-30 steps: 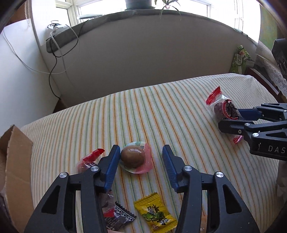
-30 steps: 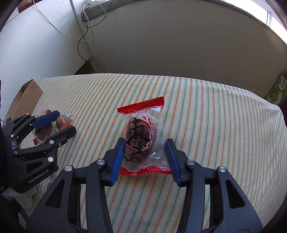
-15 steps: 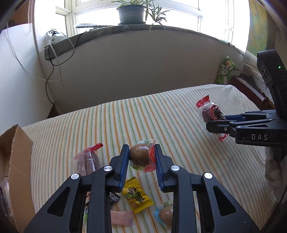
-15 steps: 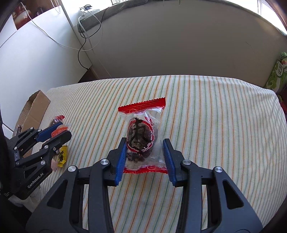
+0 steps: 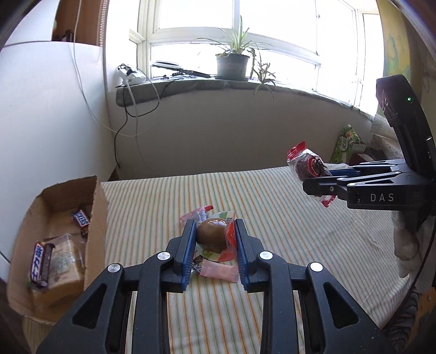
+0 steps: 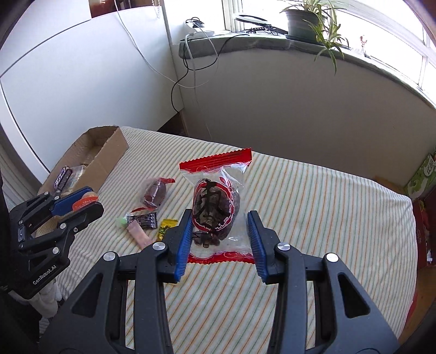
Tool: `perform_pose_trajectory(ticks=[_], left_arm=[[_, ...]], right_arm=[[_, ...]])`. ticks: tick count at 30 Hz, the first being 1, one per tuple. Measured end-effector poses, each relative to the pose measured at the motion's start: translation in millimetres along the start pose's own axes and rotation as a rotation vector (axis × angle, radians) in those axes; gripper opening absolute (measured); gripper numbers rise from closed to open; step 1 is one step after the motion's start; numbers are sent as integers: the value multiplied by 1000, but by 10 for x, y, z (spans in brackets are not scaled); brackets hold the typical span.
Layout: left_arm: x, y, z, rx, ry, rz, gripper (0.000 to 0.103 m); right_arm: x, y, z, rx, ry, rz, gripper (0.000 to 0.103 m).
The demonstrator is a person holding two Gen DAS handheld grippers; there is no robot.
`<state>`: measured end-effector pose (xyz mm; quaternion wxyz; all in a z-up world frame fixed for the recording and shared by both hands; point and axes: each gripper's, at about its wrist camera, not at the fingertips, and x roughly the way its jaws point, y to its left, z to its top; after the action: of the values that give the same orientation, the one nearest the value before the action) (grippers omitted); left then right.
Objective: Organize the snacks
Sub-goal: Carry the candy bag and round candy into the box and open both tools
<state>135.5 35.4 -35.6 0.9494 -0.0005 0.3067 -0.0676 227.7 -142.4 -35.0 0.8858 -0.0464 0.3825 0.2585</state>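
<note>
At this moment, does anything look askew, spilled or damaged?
Nothing stands out. The left gripper holds a brown round snack in clear wrap; the right gripper holds a red-edged clear packet of dark fruit. Loose wrapped candies lie beside the open cardboard box.

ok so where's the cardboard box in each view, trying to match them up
Left wrist view: cardboard box at the lower left, open, Snickers bars inside.
Right wrist view: the box at mid left, behind the left gripper.
Shared landmark: the potted plant on the windowsill, also top right in the right wrist view.
</note>
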Motion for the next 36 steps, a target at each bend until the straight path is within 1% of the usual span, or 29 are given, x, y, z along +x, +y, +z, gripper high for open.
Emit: perform_pose_trajectory(ticks=[5, 7, 8, 13, 17, 21, 30, 36], left_arm=[[-257, 398, -70, -60, -39, 56, 26], [-326, 526, -116, -74, -48, 91, 26], [-340, 585, -137, -74, -51, 114, 26], [-404, 885, -258, -111, -50, 183, 26], [-414, 1049, -321, -132, -50, 215, 26], [-362, 1223, -394, -190, -38, 219, 26], [-339, 1379, -397, -205, -48, 231, 26], [-341, 1452, -403, -227, -52, 218, 27]], right_arm=[[47, 433, 200, -68, -17, 47, 41], [113, 604, 285, -95, -17, 69, 41], [138, 681, 329, -105, -17, 77, 41], [269, 1075, 501, -154, -14, 131, 41], [423, 1375, 620, -193, -3, 168, 41], [604, 1678, 731, -229, 16, 199, 41], [1028, 2259, 874, -303, 61, 267, 41], [1236, 2490, 952, -324, 84, 302, 42]])
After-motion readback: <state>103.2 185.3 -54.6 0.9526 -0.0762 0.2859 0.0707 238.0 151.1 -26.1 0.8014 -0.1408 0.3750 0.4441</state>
